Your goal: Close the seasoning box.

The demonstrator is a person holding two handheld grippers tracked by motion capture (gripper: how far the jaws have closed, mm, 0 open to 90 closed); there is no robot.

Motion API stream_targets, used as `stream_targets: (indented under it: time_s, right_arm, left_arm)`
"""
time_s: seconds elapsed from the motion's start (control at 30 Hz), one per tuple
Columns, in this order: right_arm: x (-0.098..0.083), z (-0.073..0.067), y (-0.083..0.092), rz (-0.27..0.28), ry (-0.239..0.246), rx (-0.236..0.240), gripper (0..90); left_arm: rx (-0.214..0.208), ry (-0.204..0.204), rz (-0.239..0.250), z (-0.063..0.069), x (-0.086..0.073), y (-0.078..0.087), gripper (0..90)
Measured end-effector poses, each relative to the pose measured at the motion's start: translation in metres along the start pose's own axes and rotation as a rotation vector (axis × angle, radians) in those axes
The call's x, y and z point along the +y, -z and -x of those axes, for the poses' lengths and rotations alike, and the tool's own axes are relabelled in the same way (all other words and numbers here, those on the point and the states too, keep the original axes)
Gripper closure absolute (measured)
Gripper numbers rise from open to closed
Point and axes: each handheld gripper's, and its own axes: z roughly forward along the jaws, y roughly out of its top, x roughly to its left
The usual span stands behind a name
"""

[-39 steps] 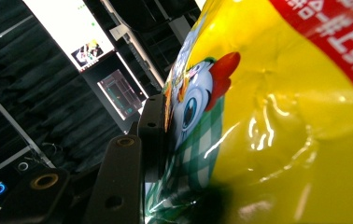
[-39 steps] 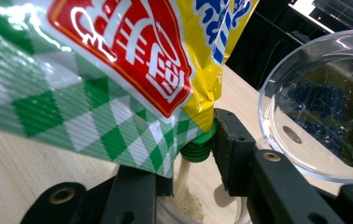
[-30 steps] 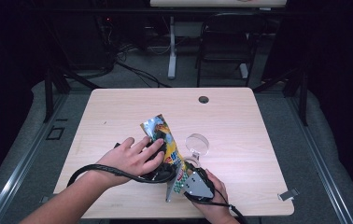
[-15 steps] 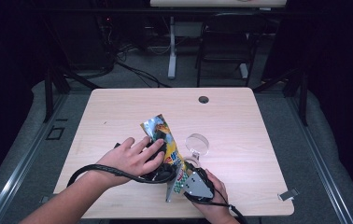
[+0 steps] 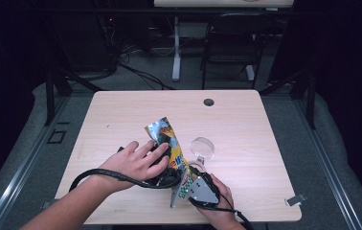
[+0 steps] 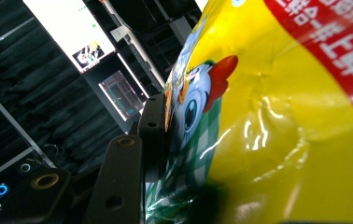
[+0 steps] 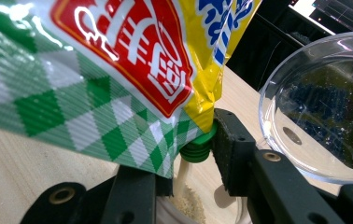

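Low in the centre of the high view, the pouch is tipped on a slant, its green spout pointing down so powder streams into the jar below. Left gripper clamps the pouch's upper body to steer the tilt, while right gripper pinches its lower corner by the spout, aiming it. Right of them waits a clear lid, set aside to keep the jar's mouth free.

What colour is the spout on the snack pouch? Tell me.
Green: the spout sits below the yellow, red and green-checked snack pouch. It shows best in the right gripper view.
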Motion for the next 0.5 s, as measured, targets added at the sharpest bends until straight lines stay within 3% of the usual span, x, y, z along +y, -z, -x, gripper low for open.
stream_targets:
  time_s: [0.2, 0.37, 0.5]
  right_arm:
    - [0.0001, 0.0000, 0.0001, -0.001, 0.001, 0.000, 70.0]
    - [0.0000, 0.0001, 0.0001, -0.002, 0.000, 0.001, 70.0]
    - [0.0001, 0.0001, 0.0004, -0.004, 0.001, -0.001, 70.0]
  left_arm:
    - [-0.002, 0.001, 0.000, 0.0001, 0.0001, 0.0001, 65.9]
    - [0.001, 0.025, 0.016, 0.0014, 0.0005, -0.0006, 66.0]
    - [0.003, 0.008, 0.008, 0.0001, 0.0010, 0.0001, 66.0]
